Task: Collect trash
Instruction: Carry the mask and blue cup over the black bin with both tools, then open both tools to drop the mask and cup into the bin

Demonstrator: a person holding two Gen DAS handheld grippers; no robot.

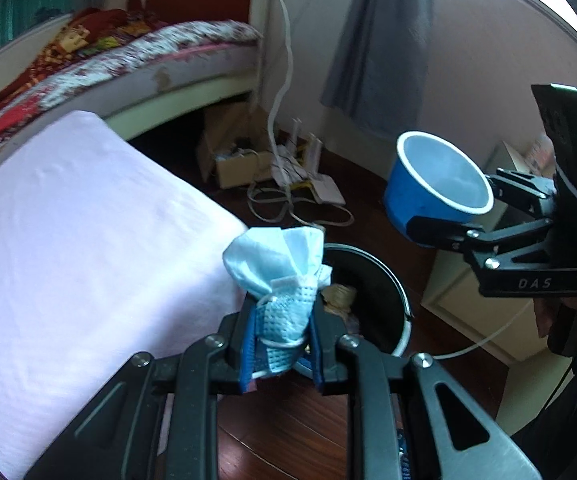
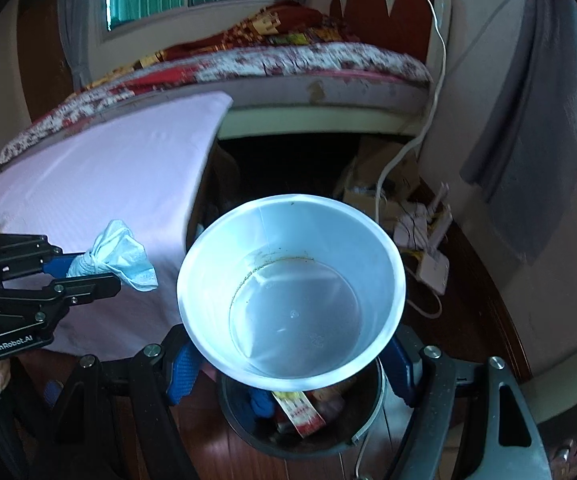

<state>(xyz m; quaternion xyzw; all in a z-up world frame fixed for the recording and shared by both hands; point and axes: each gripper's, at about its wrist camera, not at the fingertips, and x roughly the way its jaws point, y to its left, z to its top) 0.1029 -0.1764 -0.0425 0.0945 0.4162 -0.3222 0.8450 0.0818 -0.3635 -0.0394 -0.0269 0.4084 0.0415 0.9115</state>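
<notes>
**Blue Cup and Crumpled Mask Held Above the Waste Bin**

Blue paper cup, white inside, is clamped across its wall by the right gripper. The jaws stand wide, one blue pad on each side of the cup. In the right wrist view the cup faces the camera mouth-first; a thin ring of residue marks the inner wall near the bottom. The cup hangs directly above the black bin, covering most of the bin opening.

The left gripper is clenched tight on a crumpled light-blue face mask. The mask is pinched at its lower part, with an ear loop wound around it; the loose upper part fans out beyond the fingertips. From the right wrist view the mask projects from the left gripper in front of the pink sheet.

The bin stands on the dark wooden floor, just beside the front corner of the pink-sheeted surface. The mask is above the bin's near rim. The bin already contains a red-and-yellow wrapper and other refuse.

A bed with a patterned cover stands behind. White cables and a cardboard box lie on the floor by the wall.
</notes>
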